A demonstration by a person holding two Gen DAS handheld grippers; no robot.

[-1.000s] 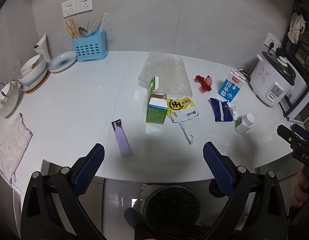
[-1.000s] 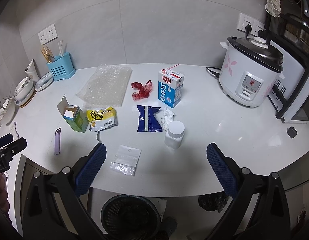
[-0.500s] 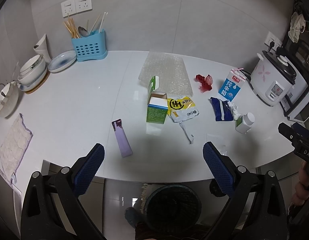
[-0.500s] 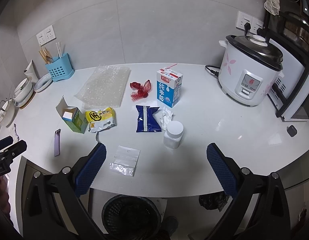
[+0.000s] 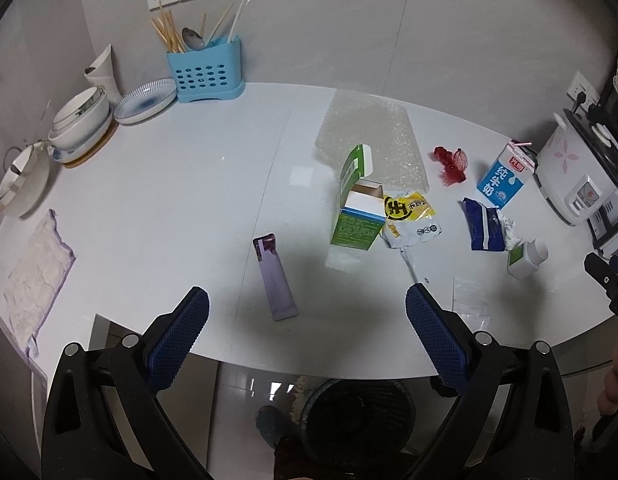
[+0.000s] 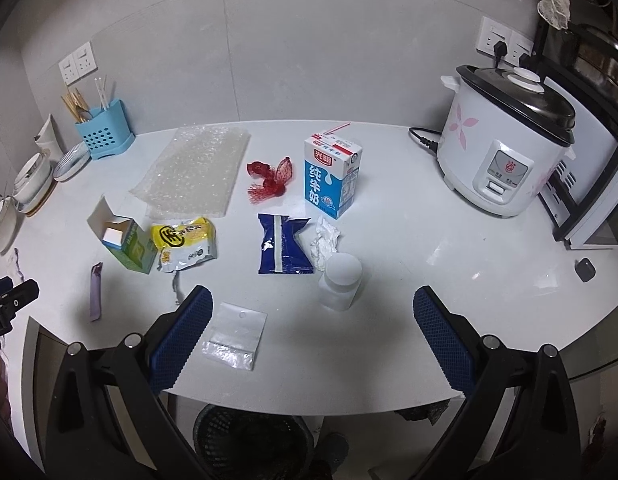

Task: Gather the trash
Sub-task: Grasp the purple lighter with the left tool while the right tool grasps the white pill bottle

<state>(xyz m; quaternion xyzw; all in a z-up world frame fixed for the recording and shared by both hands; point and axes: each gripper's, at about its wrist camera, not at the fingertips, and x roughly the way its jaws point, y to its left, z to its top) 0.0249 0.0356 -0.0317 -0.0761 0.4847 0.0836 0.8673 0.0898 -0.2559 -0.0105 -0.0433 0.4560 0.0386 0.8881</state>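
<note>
Both jaws wide apart, empty, purple sachet (image 5: 275, 278) nearest left gripper (image 5: 305, 336), clear bag (image 6: 235, 336) beside right gripper (image 6: 309, 332)

Off to my left I see a blue utensil caddy (image 5: 205, 70) by the wall, a striped plate (image 5: 145, 97) beside it, stacked bowls (image 5: 80, 118) and a cloth (image 5: 31, 276). Far right, a plugged-in rice cooker (image 6: 505, 152).

Soft overhead light is falling evenly, glaring faintly off the white counter (image 5: 169, 184). Fisheye distortion is bending the edges, and dark vignetting is filling the corners.
</note>
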